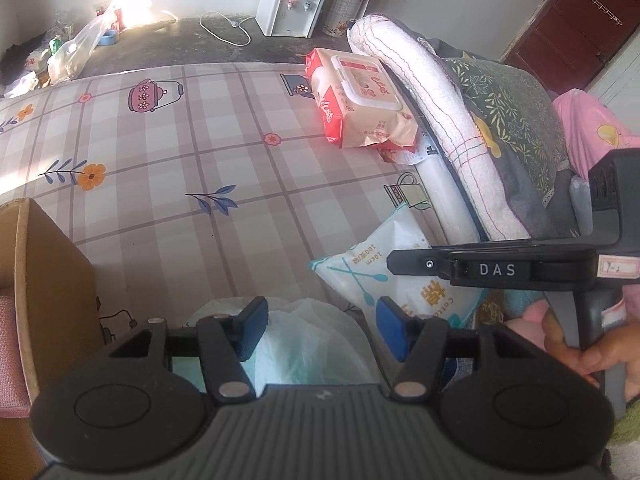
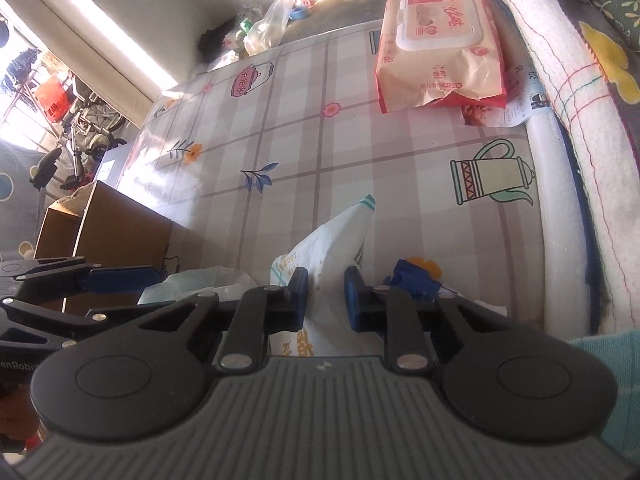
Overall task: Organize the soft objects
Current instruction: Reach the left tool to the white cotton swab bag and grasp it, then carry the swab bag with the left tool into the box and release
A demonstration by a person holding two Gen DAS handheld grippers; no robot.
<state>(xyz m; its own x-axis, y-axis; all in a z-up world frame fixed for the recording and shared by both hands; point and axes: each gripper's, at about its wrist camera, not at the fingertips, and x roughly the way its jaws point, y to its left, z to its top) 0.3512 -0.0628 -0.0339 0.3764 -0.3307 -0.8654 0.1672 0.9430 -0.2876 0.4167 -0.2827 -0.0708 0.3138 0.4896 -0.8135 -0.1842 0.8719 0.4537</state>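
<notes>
Brown cardboard box (image 1: 48, 276) at far left on the checked, flower-printed worktop (image 1: 180, 200). Left tongs (image 1: 320, 330) apart over a crinkly translucent plastic bag (image 1: 312, 340), pads clear of it. Right tongs (image 2: 326, 294) clamped on a soft white cotton-pad pouch (image 2: 336, 236), pinched into a ridge. Beyond, a glossy red-and-cream wet-wipe pack (image 2: 440, 48), lying flat.

Left gripper (image 1: 320, 330) fingers straddle a white plastic bag (image 1: 308, 344).

a checked tablecloth (image 1: 168, 208) (teapots, flowers) carries a wipes pack (image 1: 360, 100), a cotton-pad bag (image 1: 384, 276) and a cardboard box (image 1: 44, 280).
</notes>
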